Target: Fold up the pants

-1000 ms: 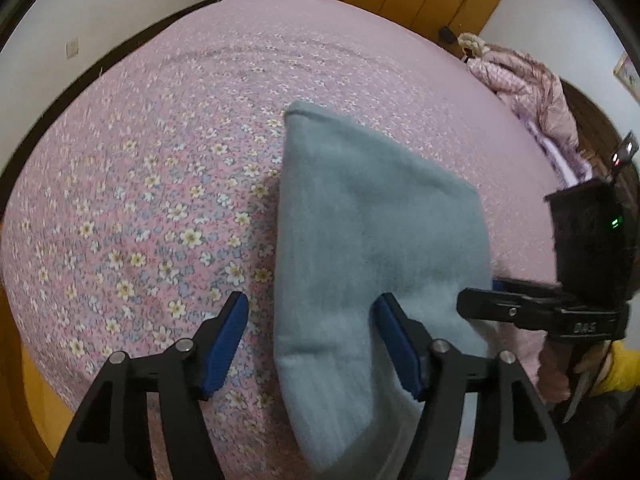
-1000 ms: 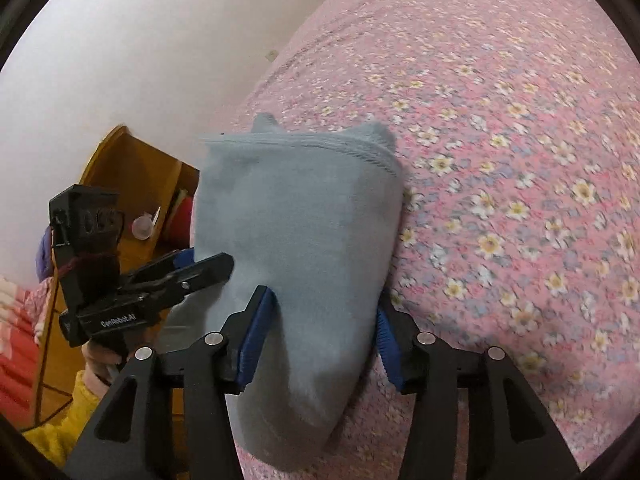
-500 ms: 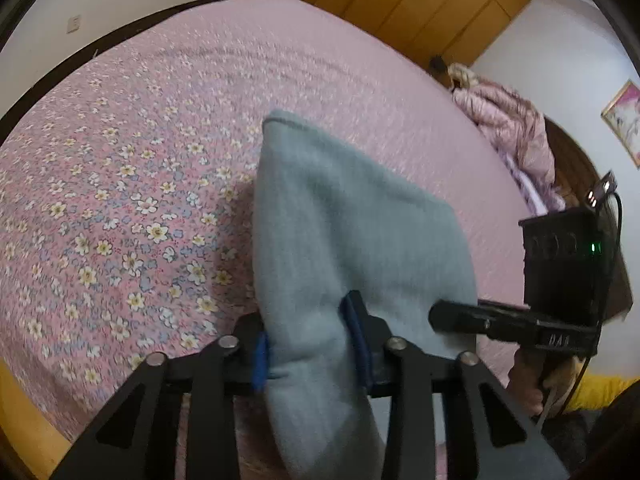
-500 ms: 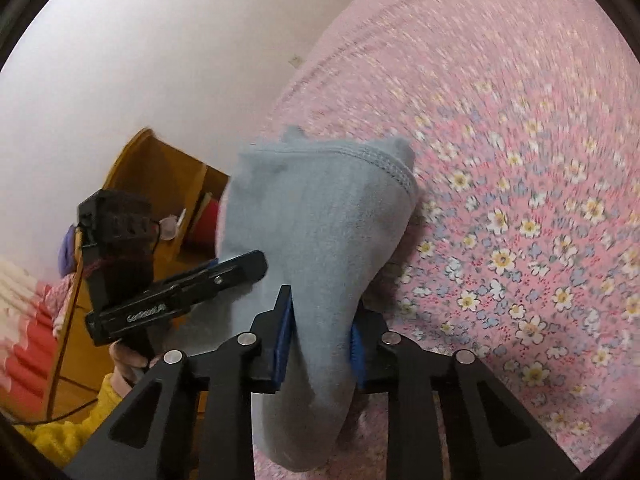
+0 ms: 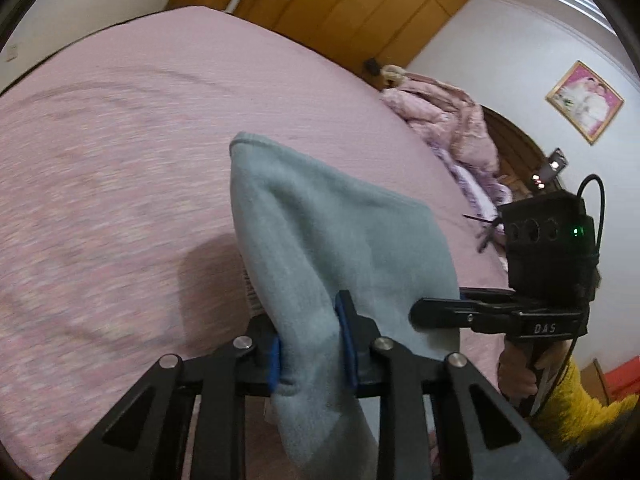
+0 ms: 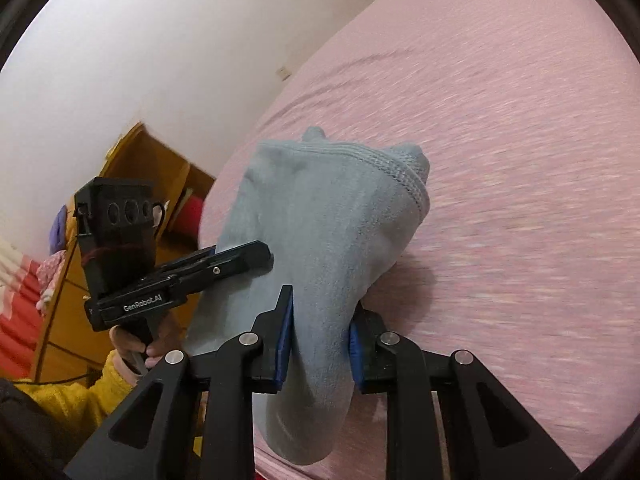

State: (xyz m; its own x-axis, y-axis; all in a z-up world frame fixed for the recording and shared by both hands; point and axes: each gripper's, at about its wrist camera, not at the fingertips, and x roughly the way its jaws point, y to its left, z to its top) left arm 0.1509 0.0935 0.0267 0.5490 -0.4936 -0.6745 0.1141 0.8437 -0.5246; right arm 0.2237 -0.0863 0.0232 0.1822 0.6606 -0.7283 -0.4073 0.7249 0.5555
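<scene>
The left gripper (image 5: 310,354) fingers clamp the grey pants (image 5: 320,240). The right gripper (image 6: 322,344) grips them too, lifted above the pink bed (image 6: 520,160)

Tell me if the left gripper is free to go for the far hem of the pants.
Probably not as things stand. The left gripper is shut on the near end of the pants, as is the right gripper. The far hem lies uncovered on the bed, but reaching it means letting go first.
</scene>
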